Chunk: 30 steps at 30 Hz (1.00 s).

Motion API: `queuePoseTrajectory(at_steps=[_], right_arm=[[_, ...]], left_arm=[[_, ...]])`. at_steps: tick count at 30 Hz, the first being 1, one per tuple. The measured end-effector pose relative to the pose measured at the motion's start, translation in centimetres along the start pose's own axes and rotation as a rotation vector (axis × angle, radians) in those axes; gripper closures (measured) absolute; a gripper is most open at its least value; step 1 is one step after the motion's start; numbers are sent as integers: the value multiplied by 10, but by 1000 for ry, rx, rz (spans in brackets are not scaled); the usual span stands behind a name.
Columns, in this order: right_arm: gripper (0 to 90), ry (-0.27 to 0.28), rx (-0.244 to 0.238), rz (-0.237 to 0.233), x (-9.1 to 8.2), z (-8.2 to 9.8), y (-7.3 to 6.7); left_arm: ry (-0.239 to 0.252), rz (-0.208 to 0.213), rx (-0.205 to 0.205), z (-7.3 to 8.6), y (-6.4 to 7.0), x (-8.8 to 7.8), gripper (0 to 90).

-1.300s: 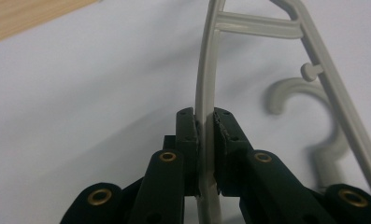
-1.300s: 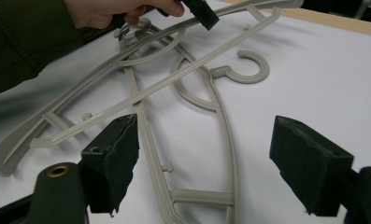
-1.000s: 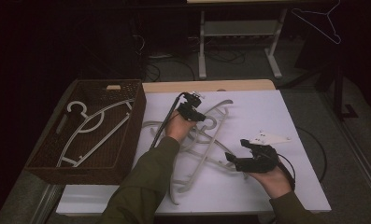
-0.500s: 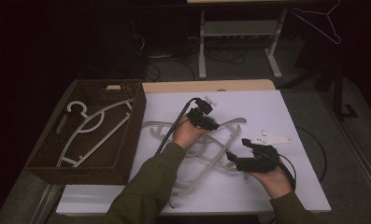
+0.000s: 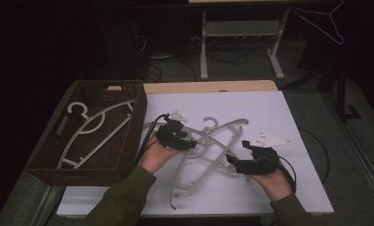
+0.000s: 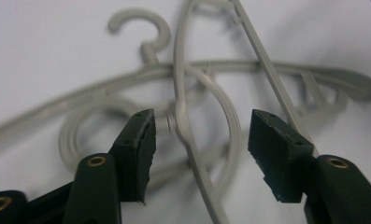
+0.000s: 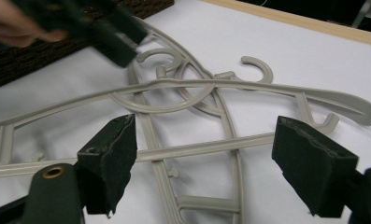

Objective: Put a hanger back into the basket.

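Observation:
Several grey plastic hangers (image 5: 213, 141) lie tangled in a pile mid-table on the white sheet (image 5: 288, 113). My left gripper (image 5: 190, 142) hovers over the pile's left side. Its jaws have just been opening and stand open, a thin hanger bar (image 6: 183, 112) running between the pads without touching them; the midpoint is at left gripper (image 6: 199, 123). My right gripper (image 5: 231, 162) rests at the pile's right side, open wide, right gripper (image 7: 204, 133) over a hanger crossbar (image 7: 197, 149). The left gripper (image 7: 103, 32) shows blurred in the right gripper view.
A brown woven basket (image 5: 136, 127) stands at the left with two pale hangers (image 5: 93, 129) inside. The table's wooden far edge (image 5: 208, 87) lies beyond the sheet. A wire hanger (image 5: 323, 21) hangs at top right. A cable (image 5: 316, 155) loops beside the right hand.
The left gripper went right over the pile, then came back toward the person and left. Its jaws opened. The hangers in the pile shifted. The right hand stayed put.

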State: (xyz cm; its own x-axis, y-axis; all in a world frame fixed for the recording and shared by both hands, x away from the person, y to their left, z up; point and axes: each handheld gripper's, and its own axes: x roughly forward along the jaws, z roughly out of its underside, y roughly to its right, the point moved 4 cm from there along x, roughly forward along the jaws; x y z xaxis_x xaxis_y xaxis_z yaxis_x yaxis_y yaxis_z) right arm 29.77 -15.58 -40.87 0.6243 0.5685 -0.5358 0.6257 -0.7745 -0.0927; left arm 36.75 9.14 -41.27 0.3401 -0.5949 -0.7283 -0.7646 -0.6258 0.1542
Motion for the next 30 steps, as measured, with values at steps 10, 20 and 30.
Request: queuePoseTrajectory(at_steps=[10,20,30], right_arm=[[211,-10,2,2,2,3,2],[209,-14,-2,2,3,4,2],[205,-12,-3,4,3,4,2]], left_arm=[[-73,27,-18,45,6,12,413],[-83,45,-22,50,5,23,592],[-80,17,-14,49,4,24,765]])
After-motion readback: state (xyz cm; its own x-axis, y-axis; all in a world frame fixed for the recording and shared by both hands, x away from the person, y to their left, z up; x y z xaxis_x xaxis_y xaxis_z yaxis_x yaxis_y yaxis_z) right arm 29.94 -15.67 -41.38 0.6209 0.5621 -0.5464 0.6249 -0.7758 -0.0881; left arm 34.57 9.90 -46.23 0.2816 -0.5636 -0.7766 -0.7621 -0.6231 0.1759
